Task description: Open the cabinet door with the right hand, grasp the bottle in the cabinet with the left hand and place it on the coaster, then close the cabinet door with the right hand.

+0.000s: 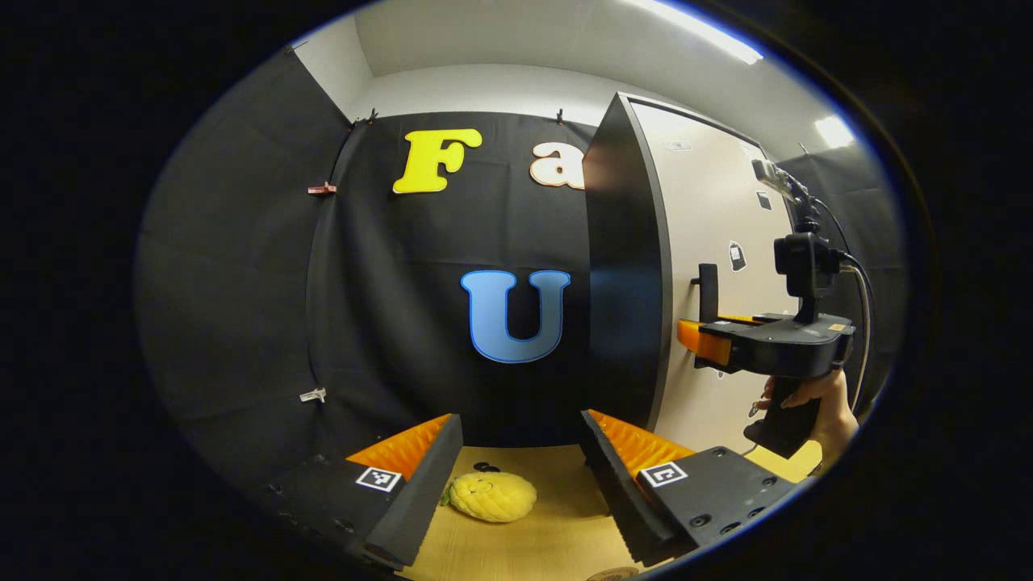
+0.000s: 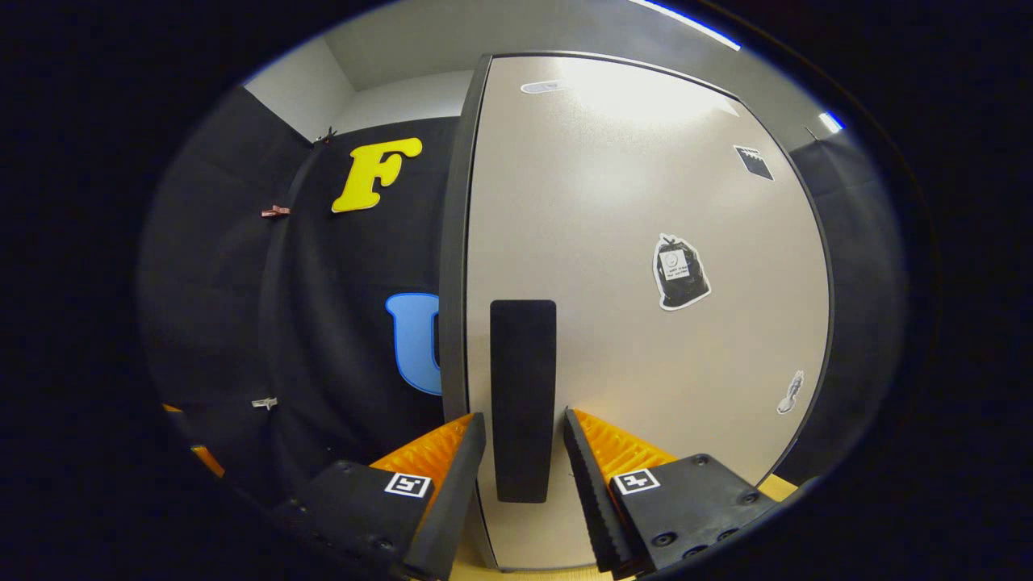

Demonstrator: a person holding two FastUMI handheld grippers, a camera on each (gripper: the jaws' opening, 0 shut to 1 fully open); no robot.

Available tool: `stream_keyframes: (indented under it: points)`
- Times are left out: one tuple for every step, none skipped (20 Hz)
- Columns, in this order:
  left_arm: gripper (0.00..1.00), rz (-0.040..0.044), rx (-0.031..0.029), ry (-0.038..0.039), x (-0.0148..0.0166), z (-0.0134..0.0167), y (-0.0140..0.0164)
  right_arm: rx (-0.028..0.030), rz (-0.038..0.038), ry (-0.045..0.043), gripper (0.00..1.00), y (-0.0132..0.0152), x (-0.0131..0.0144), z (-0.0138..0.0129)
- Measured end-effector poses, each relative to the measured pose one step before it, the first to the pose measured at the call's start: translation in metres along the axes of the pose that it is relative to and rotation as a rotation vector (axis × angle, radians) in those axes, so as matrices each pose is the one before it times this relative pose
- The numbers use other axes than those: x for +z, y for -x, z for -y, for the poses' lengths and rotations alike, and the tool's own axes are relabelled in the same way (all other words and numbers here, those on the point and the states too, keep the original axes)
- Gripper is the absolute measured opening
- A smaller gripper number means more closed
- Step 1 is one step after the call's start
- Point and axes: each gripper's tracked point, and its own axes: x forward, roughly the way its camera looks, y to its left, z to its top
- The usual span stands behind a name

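Observation:
The cabinet (image 1: pixel 625 266) stands on the right with its pale door (image 2: pixel 646 242) closed. A dark upright handle (image 2: pixel 523 387) is on the door. My right gripper (image 2: pixel 524 428) is open, and its fingers straddle the lower part of the handle with a thin gap on each side. In the left gripper view that right gripper (image 1: pixel 706 332) is held by a hand (image 1: pixel 823 399) at the handle (image 1: pixel 708 290). My left gripper (image 1: pixel 520 428) hangs open over the table with nothing between its fingers. What is inside the cabinet is hidden.
A yellow plush toy (image 1: pixel 492 495) lies on the wooden table (image 1: pixel 557 532) just ahead of my left gripper. A small dark object (image 1: pixel 487 466) sits behind it. A round brown edge, perhaps the coaster (image 1: pixel 613 574), peeks in at the bottom.

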Motion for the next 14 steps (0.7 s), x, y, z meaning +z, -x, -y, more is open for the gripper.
stream_keyframes:
  points:
    - [0.92, 0.00110, 0.00001, -0.00131, -0.00093, -0.00069, -0.00017, -0.00573, 0.00909, 0.00234, 0.66, -0.00150, 0.00107, -0.00123]
    - [0.92, 0.00103, -0.00152, -0.00181, 0.00028, 0.00023, 0.00029, -0.00723, 0.00471, 0.00113, 0.66, -0.00013, 0.00112, -0.00091]
    - [0.92, 0.00284, -0.00313, -0.00043, -0.00022, 0.00040, 0.00006, -0.00958, 0.00201, 0.00164, 0.66, -0.00071, 0.00080, -0.00089]
    - [0.92, 0.00134, -0.00363, 0.00094, 0.00028, 0.00054, 0.00046, -0.04531, 0.00552, 0.00967, 0.66, -0.00191, 0.00160, 0.00752]
    - [0.92, -0.00035, -0.00289, -0.00013, -0.00117, -0.00081, 0.00038, -0.00444, 0.00558, -0.00222, 0.54, 0.00228, -0.00034, -0.00164]
    - [0.92, 0.00064, -0.00111, -0.00100, -0.00014, -0.00074, 0.00039, -0.00060, -0.00051, -0.00104, 0.42, -0.00358, -0.00158, -0.00044]
    - [0.92, 0.00032, -0.00164, 0.00069, -0.00091, -0.00008, 0.00010, -0.00641, -0.00836, 0.00106, 0.42, 0.00221, -0.00088, 0.00088]
    - [0.92, -0.00145, -0.00046, 0.00356, -0.00027, -0.00086, 0.00032, -0.00569, 0.00907, -0.00794, 0.42, -0.00045, 0.00197, 0.00170]
    - [0.92, -0.00162, 0.00110, 0.00400, -0.00131, -0.00117, 0.00049, -0.00001, -0.01189, 0.00098, 0.36, 0.00165, -0.00287, -0.00041]
    - [0.92, 0.00007, 0.00223, 0.00406, -0.00013, -0.00178, -0.00003, 0.00628, 0.00754, 0.00060, 0.35, -0.00128, 0.00186, -0.00153]
    - [0.92, 0.00006, 0.00117, 0.00460, -0.00081, -0.00108, 0.00044, 0.01058, -0.01163, 0.00626, 0.29, -0.00057, -0.00179, -0.00034]
    - [0.92, 0.00018, -0.00051, 0.00395, -0.00003, -0.00086, 0.00071, 0.00731, -0.00243, -0.00435, 0.29, 0.00208, 0.00271, 0.00022]
    - [0.92, 0.00164, -0.00193, 0.00177, -0.00024, -0.00145, 0.00233, 0.01118, -0.00859, 0.00207, 0.17, -0.00015, -0.00241, -0.00034]
    - [0.92, 0.00167, -0.00348, -0.00066, 0.00088, -0.00062, 0.00151, 0.01151, -0.00918, -0.00052, 0.17, 0.00208, 0.00008, -0.00001]
